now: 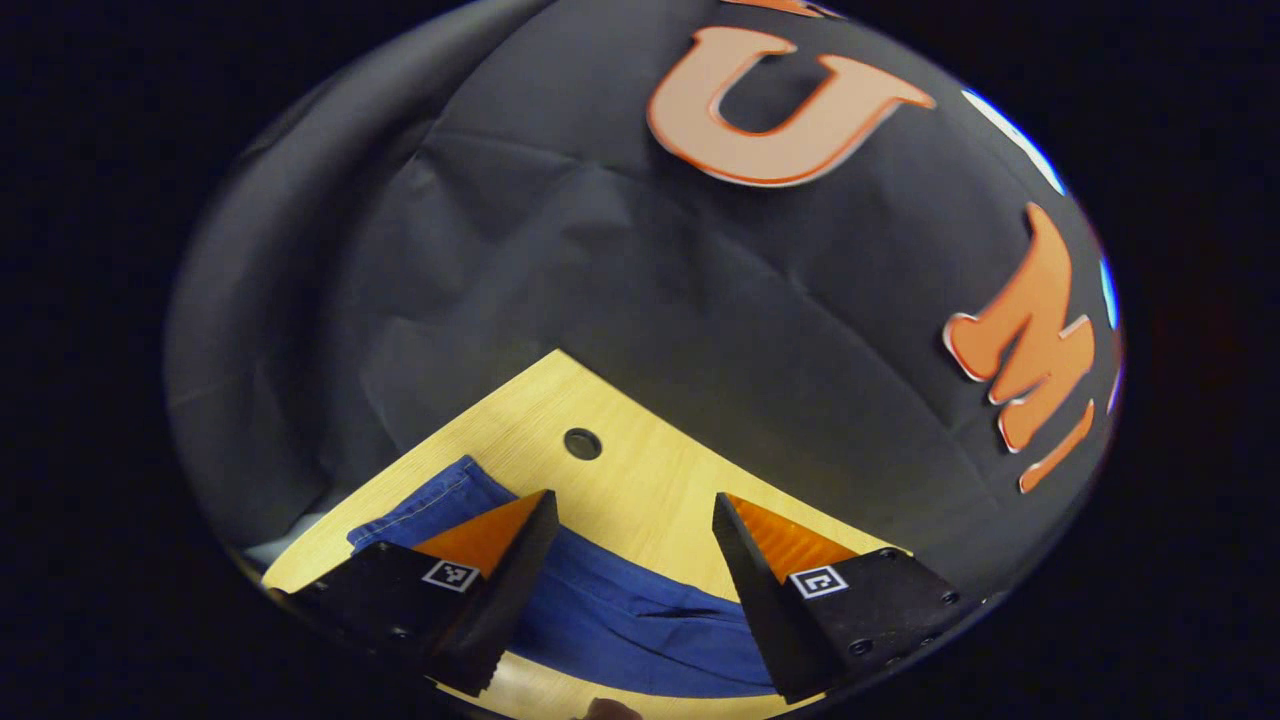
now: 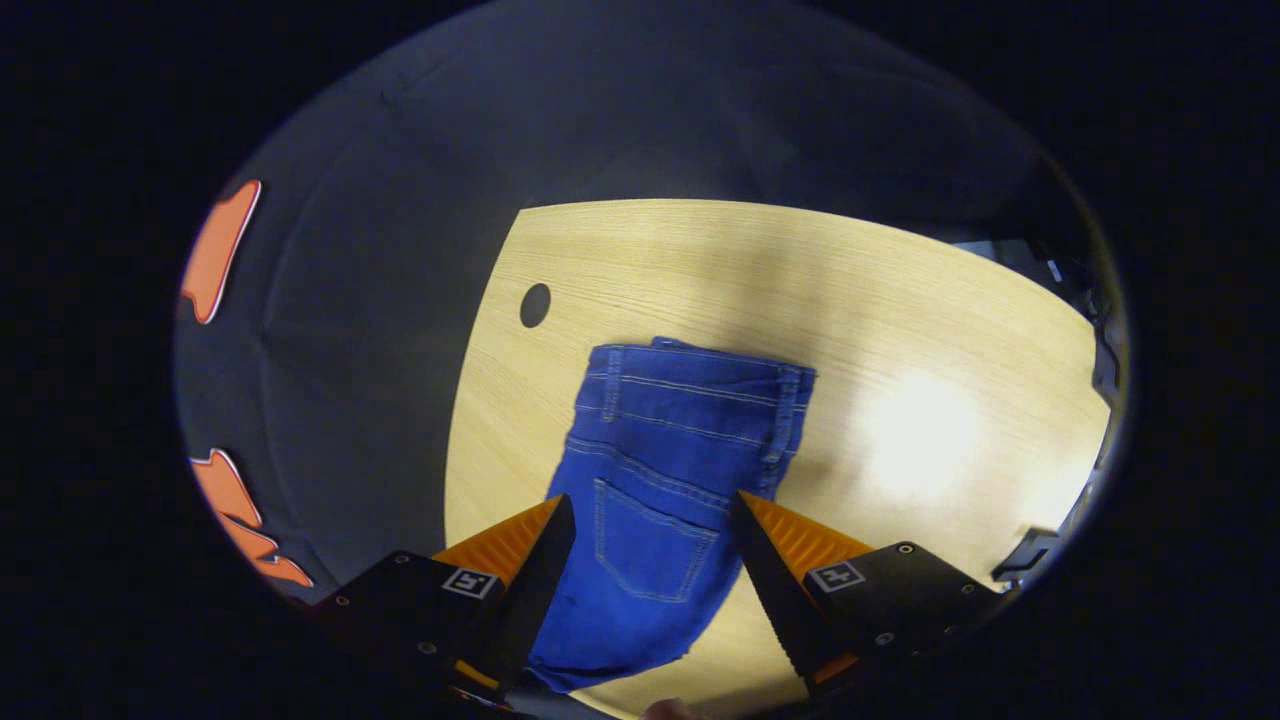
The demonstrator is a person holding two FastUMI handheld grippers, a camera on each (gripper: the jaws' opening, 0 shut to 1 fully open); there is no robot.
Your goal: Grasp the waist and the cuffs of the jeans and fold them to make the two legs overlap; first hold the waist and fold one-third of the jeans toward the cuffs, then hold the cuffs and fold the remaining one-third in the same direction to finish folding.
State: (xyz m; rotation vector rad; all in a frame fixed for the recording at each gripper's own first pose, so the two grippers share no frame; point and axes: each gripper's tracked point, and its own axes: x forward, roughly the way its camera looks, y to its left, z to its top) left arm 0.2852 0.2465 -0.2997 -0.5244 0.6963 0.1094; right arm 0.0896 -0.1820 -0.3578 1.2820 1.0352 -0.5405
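1. A pale wood-grain tabletop (image 2: 700, 260) stands against the booth's black cloth wall (image 1: 600, 260), with a small round hole (image 2: 535, 305) near its corner.
2. In the right gripper view the jeans (image 2: 660, 470) lie flat on the tabletop, folded so the legs overlap, waistband at the far end and a back pocket (image 2: 650, 545) facing up.
3. The right tongs (image 2: 650, 510) are spread wide above the jeans, one finger on each side of the pocket area, gripping nothing.
4. In the left gripper view the hole (image 1: 582, 443) lies past the fingertips, and a hemmed end of the jeans (image 1: 620, 610) lies across the tabletop's corner (image 1: 640, 490).
5. The left tongs (image 1: 635, 505) are wide apart over that blue cloth and grasp nothing.
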